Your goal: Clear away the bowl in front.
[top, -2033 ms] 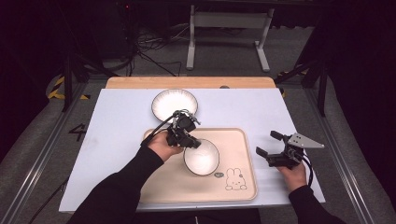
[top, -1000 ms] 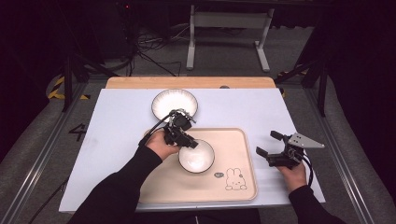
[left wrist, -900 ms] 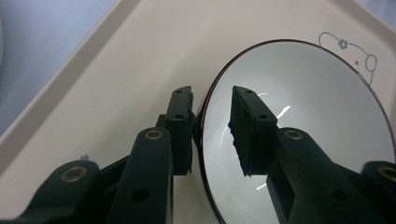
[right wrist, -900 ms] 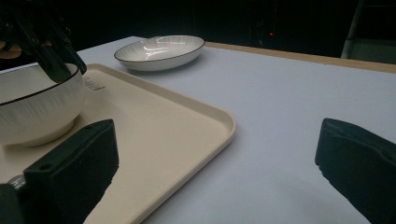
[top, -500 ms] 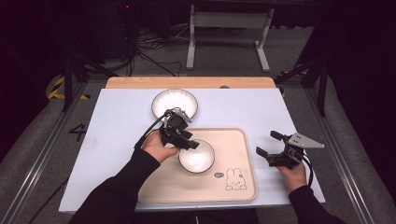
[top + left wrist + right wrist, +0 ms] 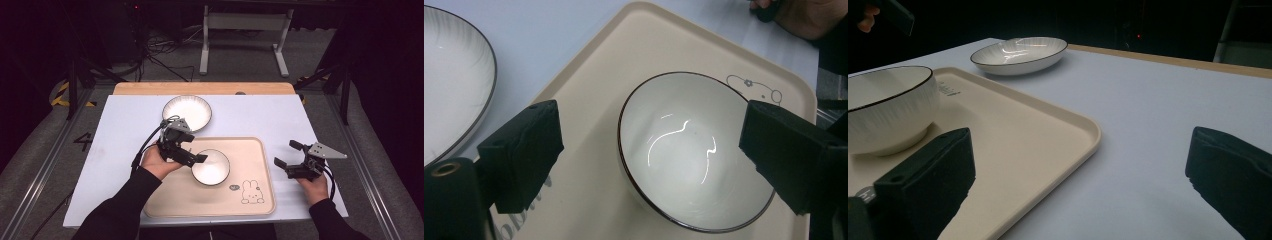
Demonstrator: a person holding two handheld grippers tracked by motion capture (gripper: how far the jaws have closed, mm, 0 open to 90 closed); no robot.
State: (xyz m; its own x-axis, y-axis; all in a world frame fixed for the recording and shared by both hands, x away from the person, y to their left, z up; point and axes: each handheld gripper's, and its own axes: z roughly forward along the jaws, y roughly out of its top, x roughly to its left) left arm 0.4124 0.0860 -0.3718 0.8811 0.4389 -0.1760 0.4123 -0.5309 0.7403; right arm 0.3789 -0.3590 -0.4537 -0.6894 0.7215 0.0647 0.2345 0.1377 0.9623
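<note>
1. High view: your left gripper [image 6: 192, 150] hovers at the left rim of the white bowl [image 6: 211, 166]; its jaws have just been opening and grip nothing.
2. That bowl sits on the beige tray [image 6: 260, 200], with the white plate [image 6: 187, 112] just beyond your left gripper.
3. Your right gripper [image 6: 287, 154] stands wide open and empty, right of the tray.

The left claw [image 6: 192, 149] hangs low, pointing right and slightly down, its jaws spread wide after just opening, nothing pressed between them. The left forearm, in a dark sleeve, comes in from the bottom edge. The right claw [image 6: 286, 154] rests low at the right, pointing left, jaws wide apart and empty.
</note>
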